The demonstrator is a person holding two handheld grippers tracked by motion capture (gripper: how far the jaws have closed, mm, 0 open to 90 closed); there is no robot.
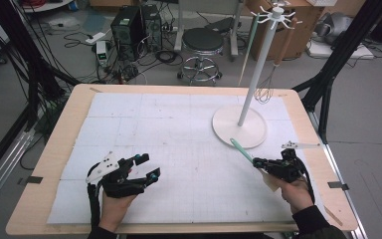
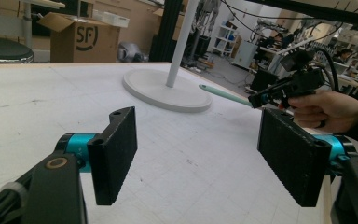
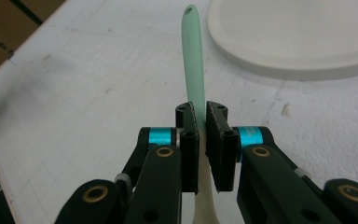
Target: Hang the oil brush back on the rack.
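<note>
A utensil with a mint-green handle (image 3: pixel 192 60) and a cream lower part is clamped between the jaws of my right gripper (image 3: pixel 201 122), which is shut on it; its handle tip has a small hole and points toward the white stand base (image 3: pixel 303 42). In the high view the right gripper (image 1: pixel 264 163) holds the green handle (image 1: pixel 240 150) just in front of the round base (image 1: pixel 229 130) of the white hanging rack (image 1: pixel 261 59). My left gripper (image 1: pixel 146 166) rests low at the front left, open, nothing between its pads (image 2: pixel 114 154).
A whisk (image 1: pixel 265 88) and a long utensil hang from the rack's hooks. A white mat (image 1: pixel 169 129) covers the wooden table (image 1: pixel 69 124). A stool (image 1: pixel 202 50) and boxes stand on the floor beyond the far edge.
</note>
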